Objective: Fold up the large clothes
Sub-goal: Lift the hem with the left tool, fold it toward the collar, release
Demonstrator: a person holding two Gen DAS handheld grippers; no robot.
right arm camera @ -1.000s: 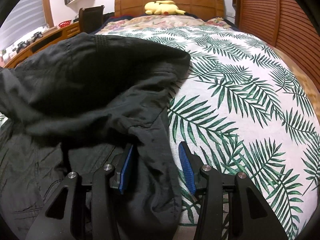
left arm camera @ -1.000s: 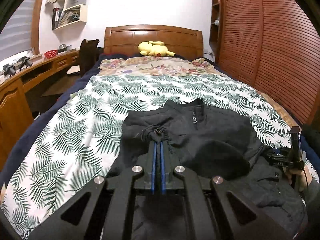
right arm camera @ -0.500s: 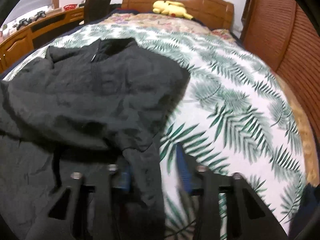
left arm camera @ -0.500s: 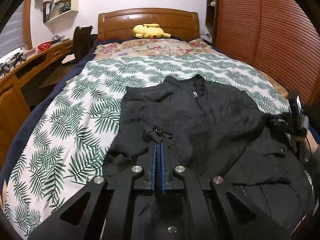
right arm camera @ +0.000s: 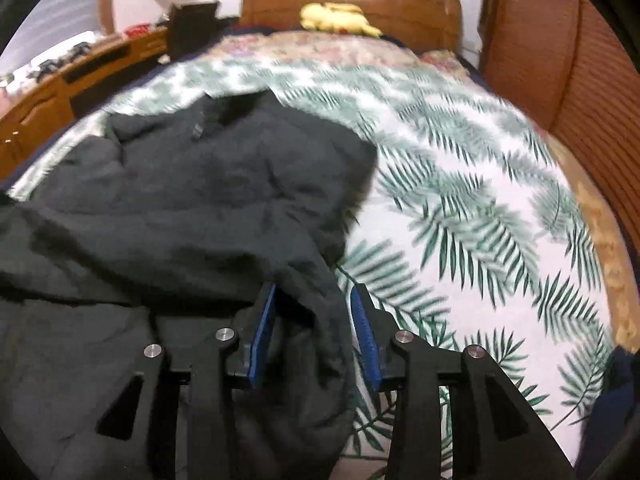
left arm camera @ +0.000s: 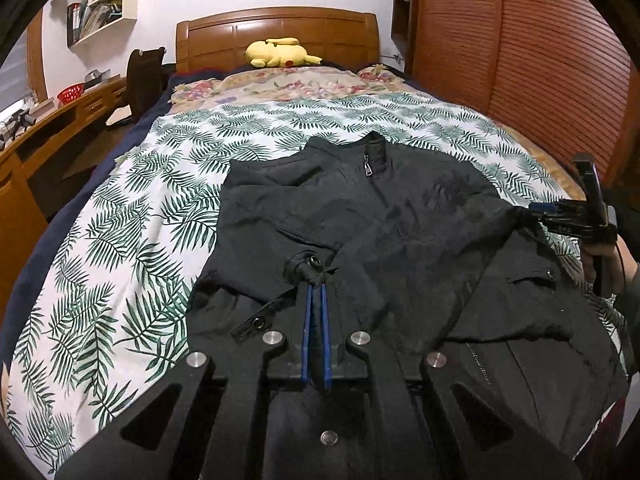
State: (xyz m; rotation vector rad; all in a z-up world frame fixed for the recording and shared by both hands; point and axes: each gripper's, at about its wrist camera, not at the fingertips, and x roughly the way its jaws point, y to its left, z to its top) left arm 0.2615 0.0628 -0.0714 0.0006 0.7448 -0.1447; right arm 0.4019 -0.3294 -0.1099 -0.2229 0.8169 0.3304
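I am pinching a bunched sleeve cuff of the black jacket with my left gripper, its blue pads pressed nearly together on the cloth. The jacket is lying face up on the leaf-print bedspread, collar toward the headboard where a yellow plush toy is resting. My right gripper is sitting with its fingers parted and a fold of the jacket's right edge draped between them, not clamped
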